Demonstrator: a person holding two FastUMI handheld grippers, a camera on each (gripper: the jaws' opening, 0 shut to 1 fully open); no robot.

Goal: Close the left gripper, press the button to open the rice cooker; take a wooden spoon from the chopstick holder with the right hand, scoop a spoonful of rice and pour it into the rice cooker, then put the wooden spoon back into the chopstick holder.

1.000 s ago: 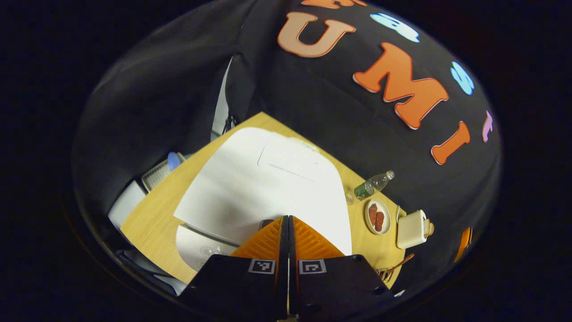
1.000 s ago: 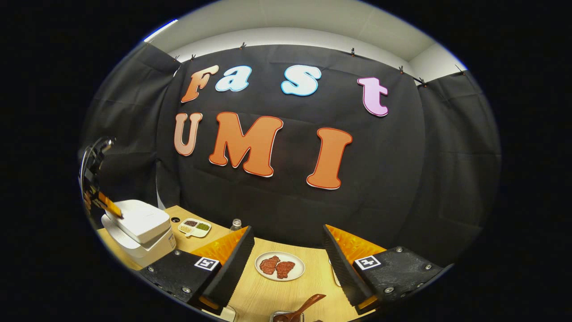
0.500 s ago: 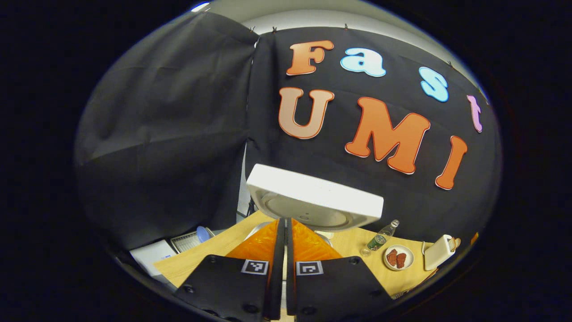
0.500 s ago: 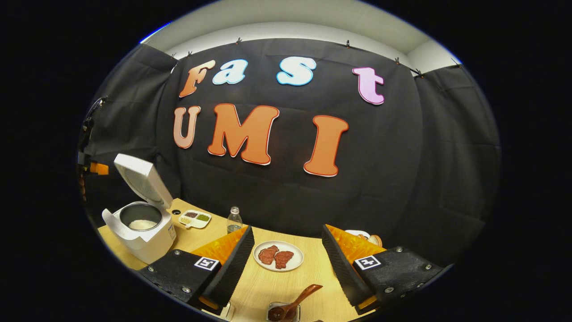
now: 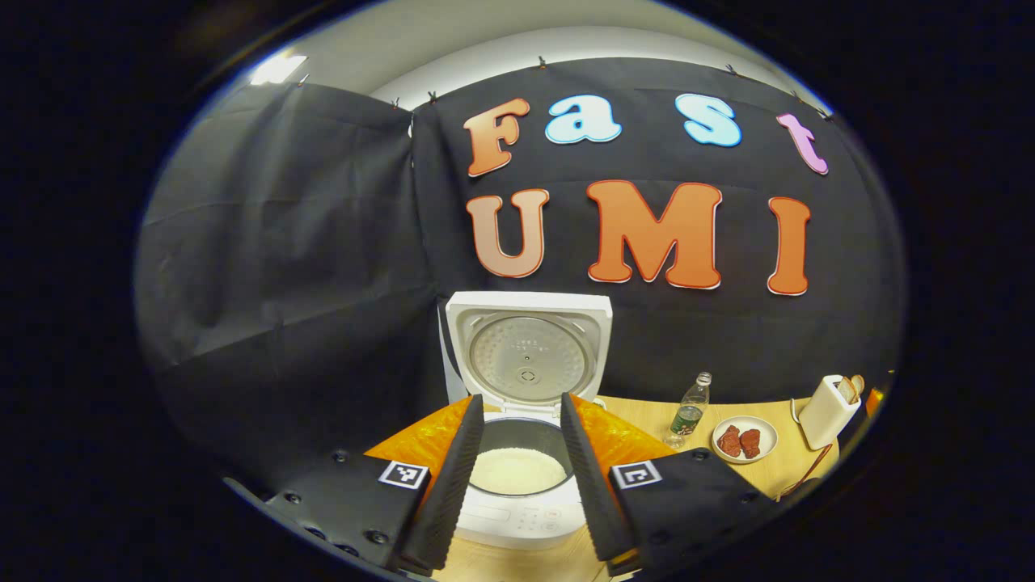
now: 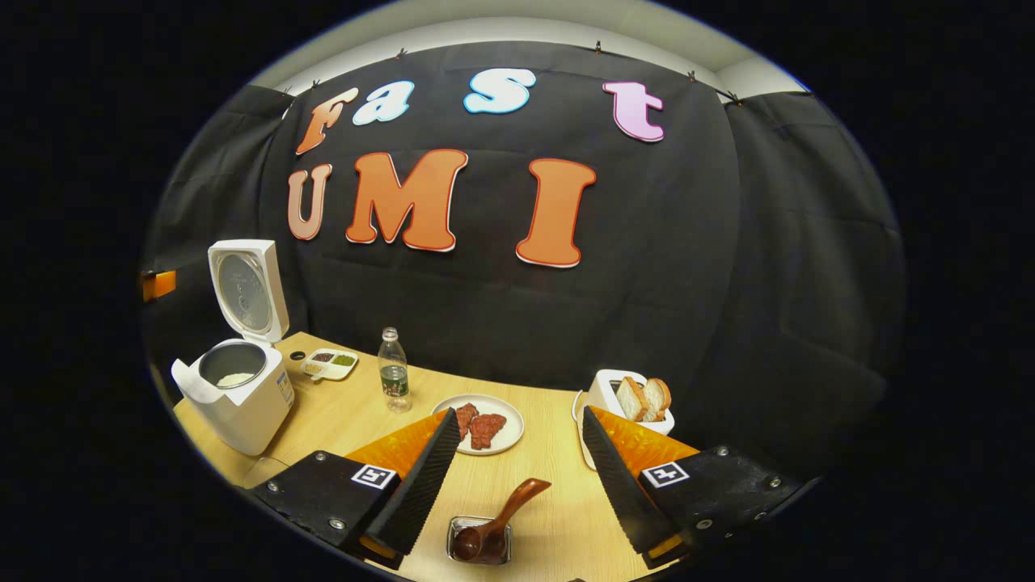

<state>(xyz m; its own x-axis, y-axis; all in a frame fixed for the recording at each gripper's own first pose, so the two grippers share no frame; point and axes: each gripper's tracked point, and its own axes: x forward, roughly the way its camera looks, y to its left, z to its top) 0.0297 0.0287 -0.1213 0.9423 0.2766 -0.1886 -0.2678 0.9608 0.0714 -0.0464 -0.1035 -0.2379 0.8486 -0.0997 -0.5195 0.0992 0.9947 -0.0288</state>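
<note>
1. Left tool (image 5: 517, 440) — fingers spread, gripping nothing; the cooker (image 5: 517, 485) stands just ahead between them, lid (image 5: 527, 356) upright, rice (image 5: 517, 470) in the pot.
2. Right tool (image 6: 517, 453) — fingers spread and empty above the desk (image 6: 550, 517).
3. Spoon (image 6: 505, 513) — bowl down in the holder (image 6: 479, 543), just below and between the right tool's fingers, handle leaning right.
4. Plate (image 6: 479, 424), bottle (image 6: 394, 372) and toaster (image 6: 627, 404) lie beyond the right tool; cooker far to its left.
</note>
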